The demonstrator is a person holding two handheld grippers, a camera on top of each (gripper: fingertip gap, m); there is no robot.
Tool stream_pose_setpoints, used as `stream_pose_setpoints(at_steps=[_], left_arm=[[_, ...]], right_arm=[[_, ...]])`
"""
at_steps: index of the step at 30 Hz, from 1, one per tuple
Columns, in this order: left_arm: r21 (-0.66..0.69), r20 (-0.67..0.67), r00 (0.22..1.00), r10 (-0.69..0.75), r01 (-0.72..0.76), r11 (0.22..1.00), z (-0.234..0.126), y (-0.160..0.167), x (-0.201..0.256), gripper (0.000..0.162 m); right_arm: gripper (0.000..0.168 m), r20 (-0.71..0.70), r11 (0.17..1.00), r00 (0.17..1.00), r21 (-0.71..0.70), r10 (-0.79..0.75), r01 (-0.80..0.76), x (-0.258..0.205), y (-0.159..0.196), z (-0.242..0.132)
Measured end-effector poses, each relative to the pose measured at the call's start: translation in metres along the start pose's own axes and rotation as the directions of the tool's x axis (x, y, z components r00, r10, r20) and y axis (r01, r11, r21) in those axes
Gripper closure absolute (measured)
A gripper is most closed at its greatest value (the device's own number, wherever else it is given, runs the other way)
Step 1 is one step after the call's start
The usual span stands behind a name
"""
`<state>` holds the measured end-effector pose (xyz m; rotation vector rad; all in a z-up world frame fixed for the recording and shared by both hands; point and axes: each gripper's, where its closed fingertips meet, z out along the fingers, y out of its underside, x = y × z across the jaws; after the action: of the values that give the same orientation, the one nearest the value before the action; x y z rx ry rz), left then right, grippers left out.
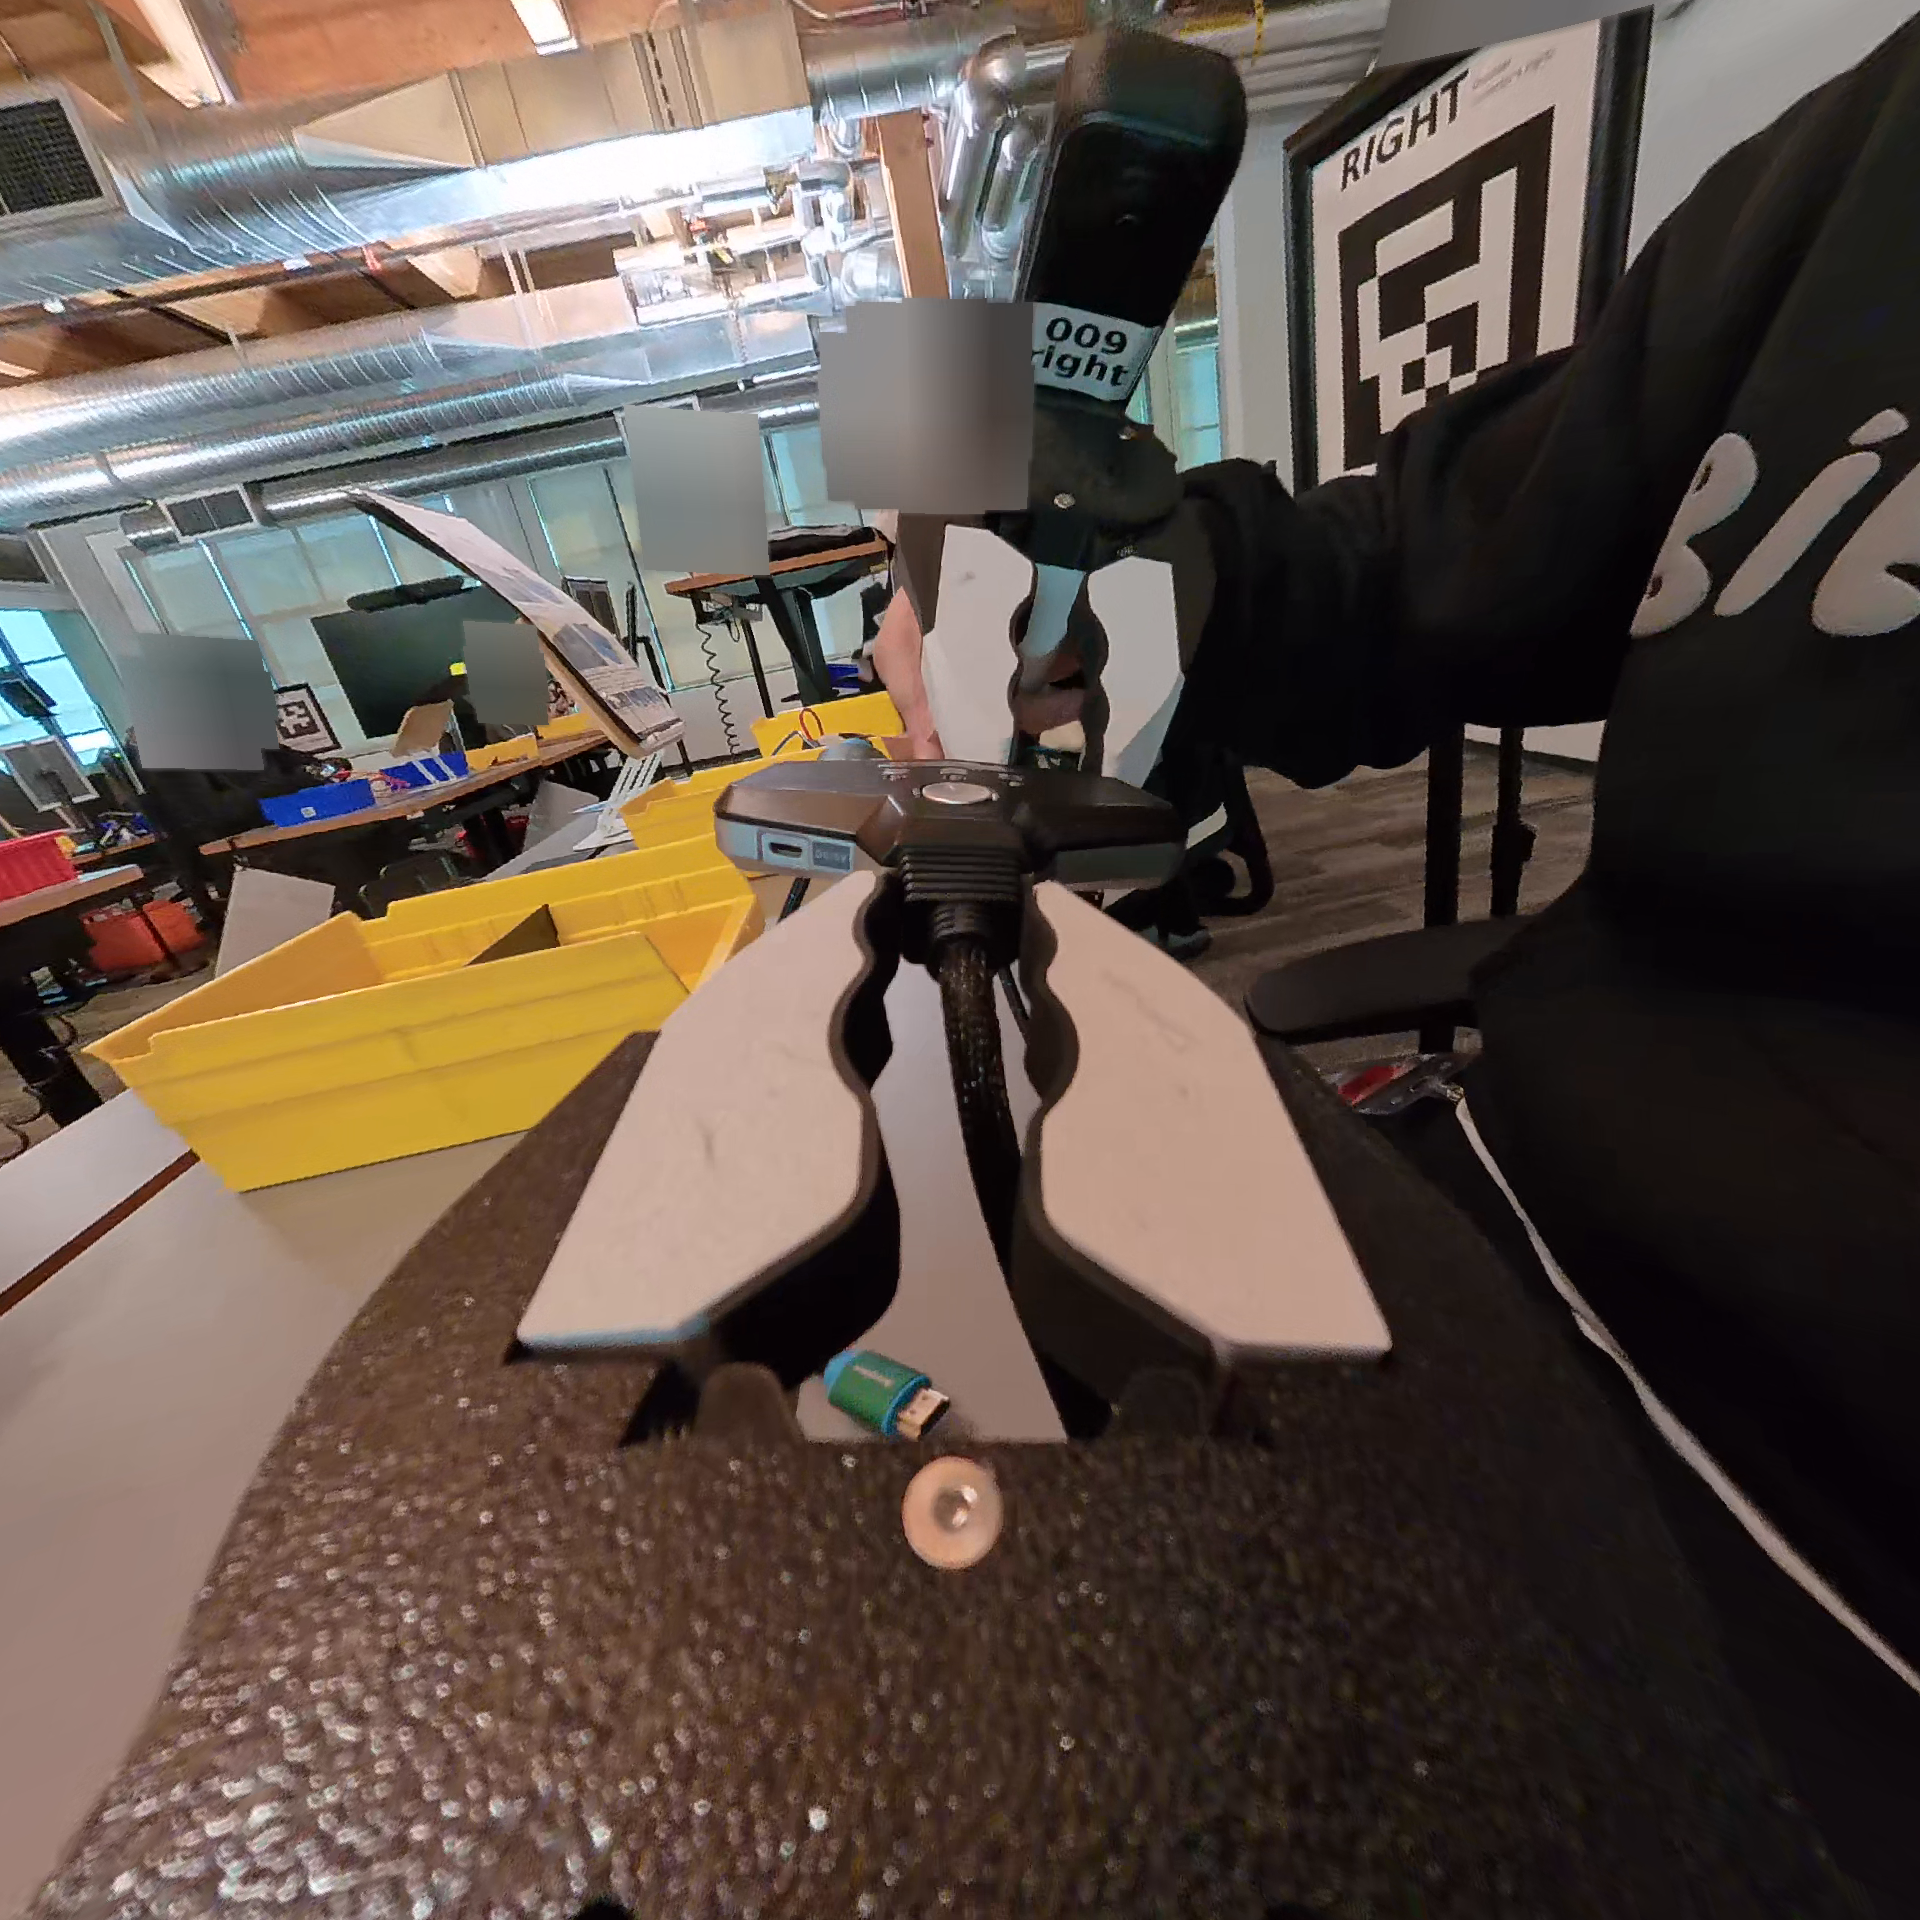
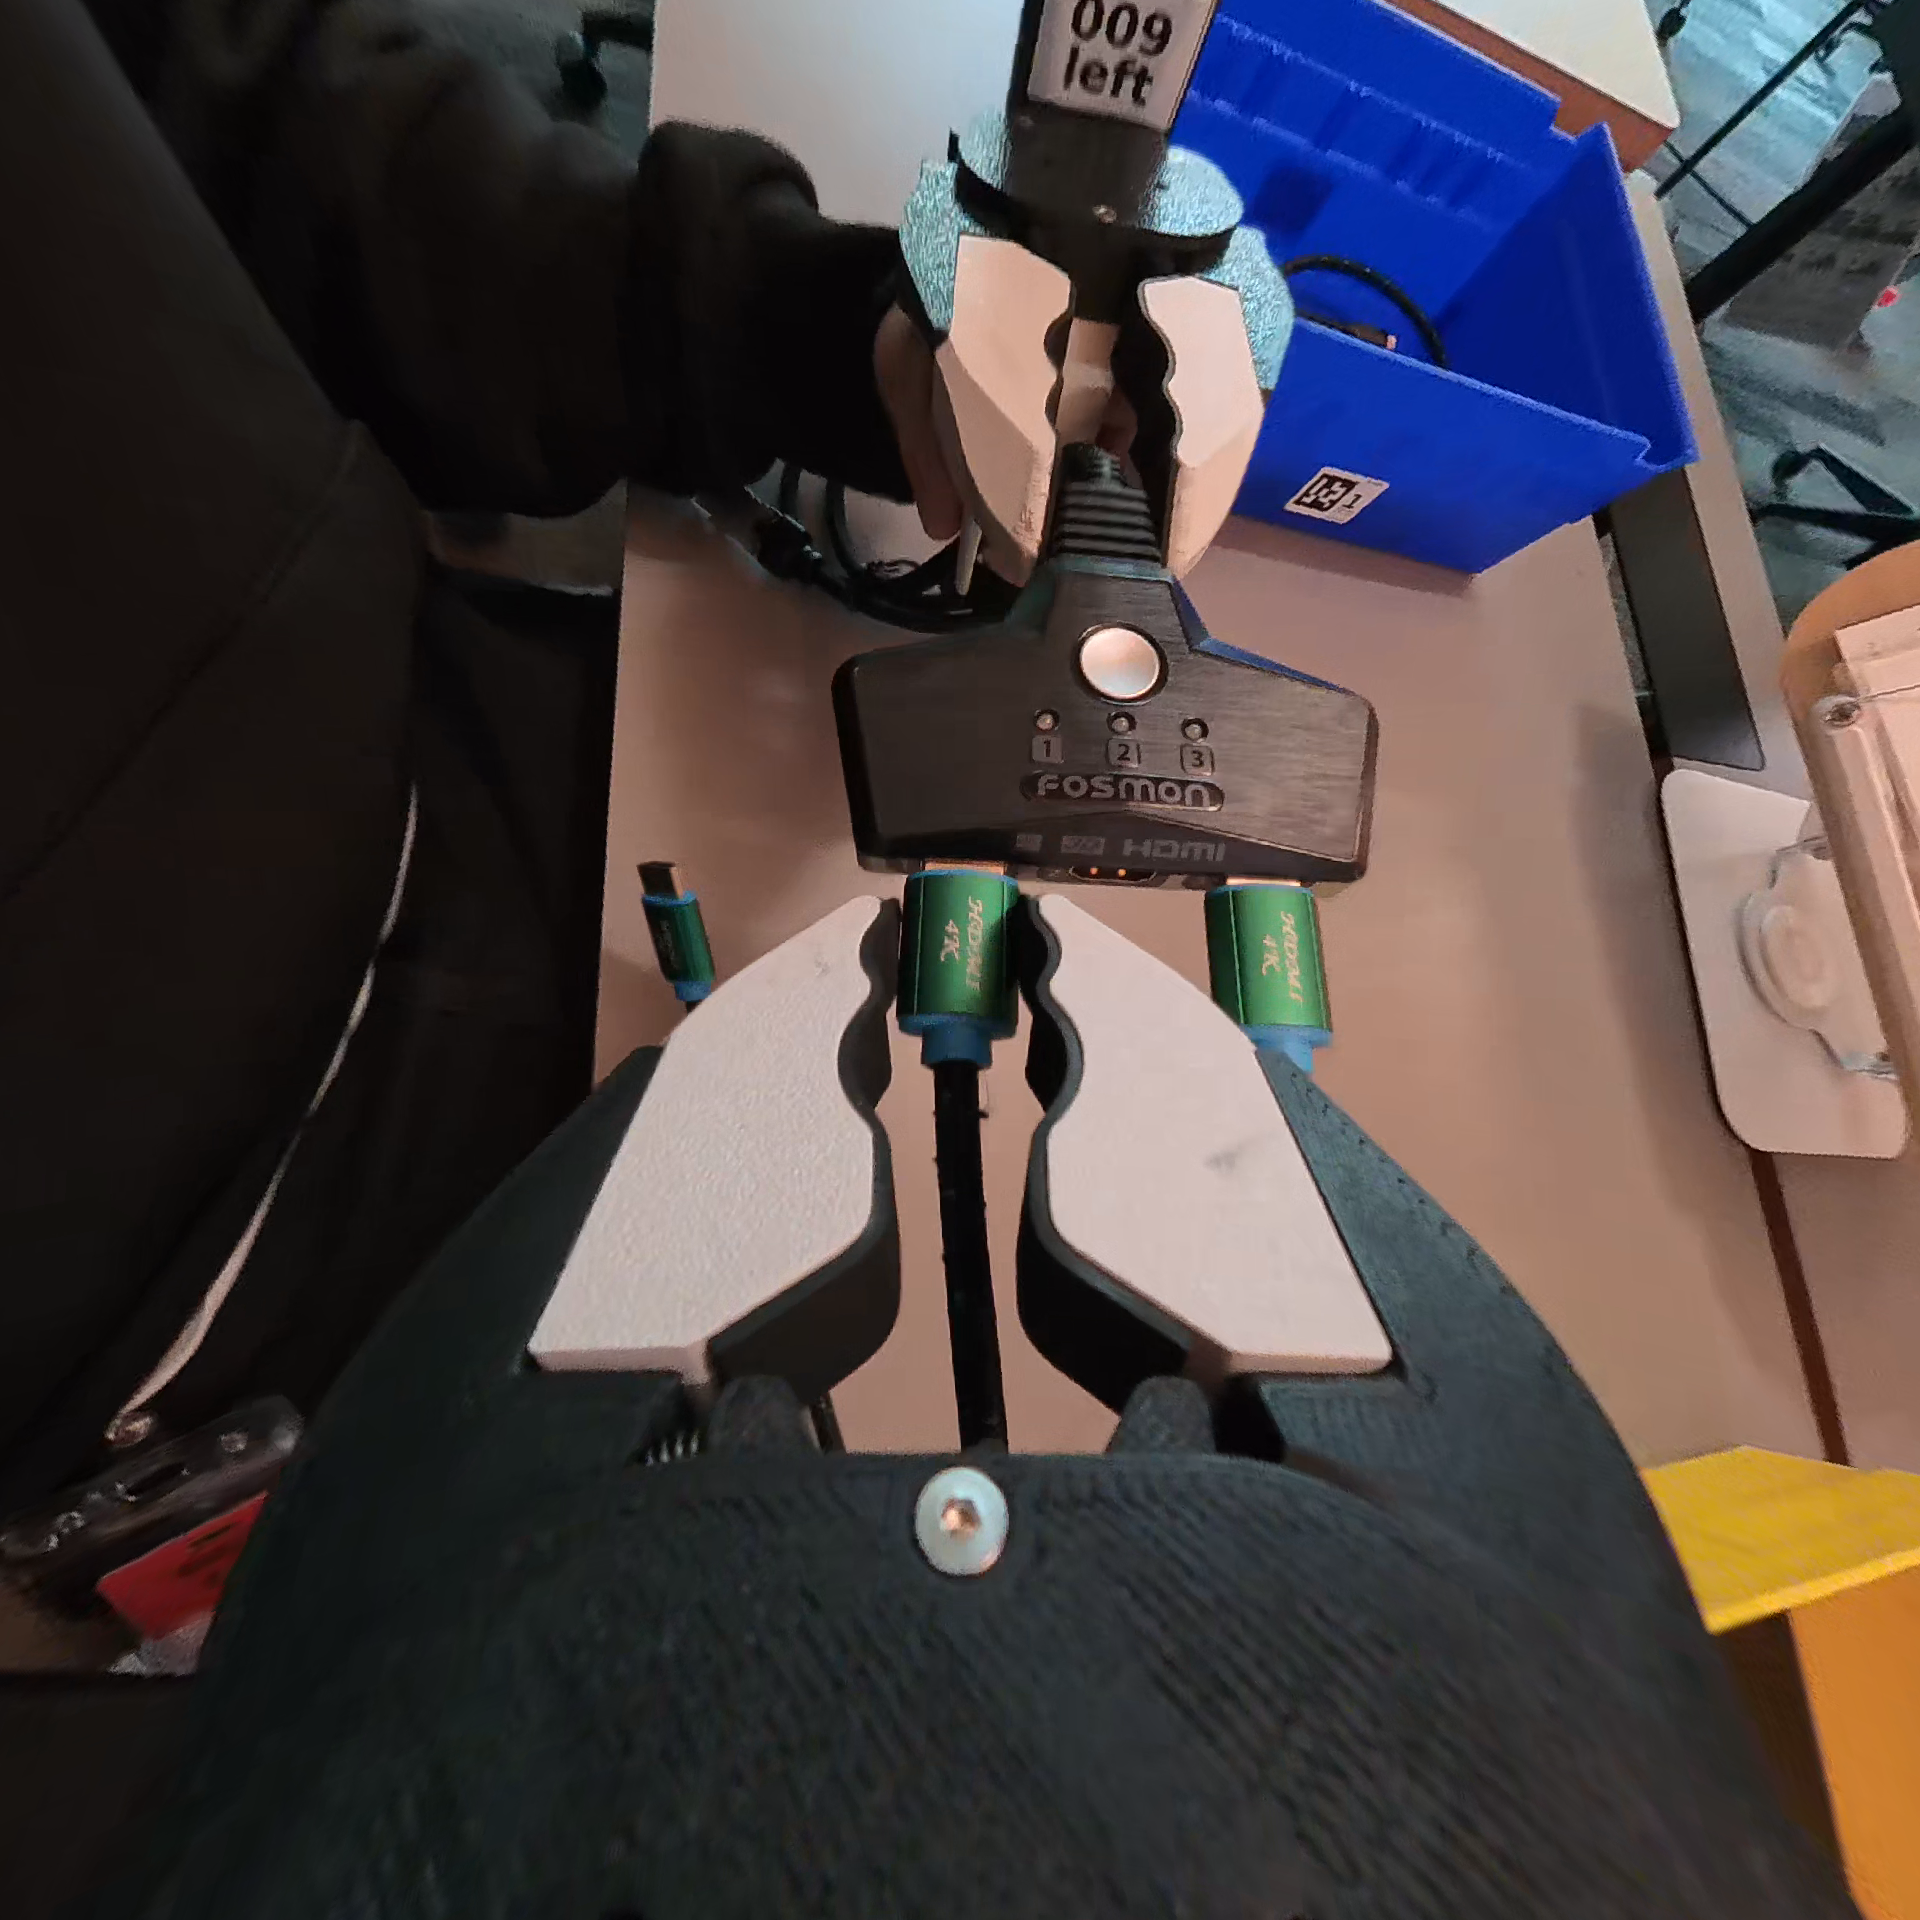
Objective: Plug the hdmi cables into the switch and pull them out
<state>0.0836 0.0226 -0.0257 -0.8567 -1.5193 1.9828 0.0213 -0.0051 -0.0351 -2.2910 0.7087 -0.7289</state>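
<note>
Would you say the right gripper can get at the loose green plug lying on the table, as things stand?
Probably not yet: the right gripper is closed around a plugged-in green connector at the switch. The loose plug lies unobstructed on the table just left of its fingers, once it lets go.

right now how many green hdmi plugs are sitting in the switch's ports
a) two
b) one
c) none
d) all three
a) two: in the right wrist view one green plug sits in the outer port of the switch between the right gripper fingers, another green plug sits in the other outer port, the middle port is empty, and a third plug lies loose on the table.
</note>
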Motion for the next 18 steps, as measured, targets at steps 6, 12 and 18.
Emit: stream_pose_setpoints(at_steps=[6,12,18], left_arm=[[0.031,0.001,1.0,-0.016,0.015,0.999,-0.002,-0.002,-0.002,0.14],[0.023,0.009,1.0,0.0,0.0,1.0,-0.001,0.0,-0.002,0.14],[-0.018,0.018,1.0,0.022,-0.022,1.0,-0.001,0.006,-0.002,0.14]], right_arm=[[0.147,0.036,0.994,0.995,0.044,0.097,-0.098,0.0,-0.001,-0.005],[0.149,0.073,0.978,0.98,0.082,0.184,-0.19,0.002,-0.01,-0.001],[0.148,0.07,0.985,0.983,-0.008,0.172,-0.172,0.001,0.001,0.003]])
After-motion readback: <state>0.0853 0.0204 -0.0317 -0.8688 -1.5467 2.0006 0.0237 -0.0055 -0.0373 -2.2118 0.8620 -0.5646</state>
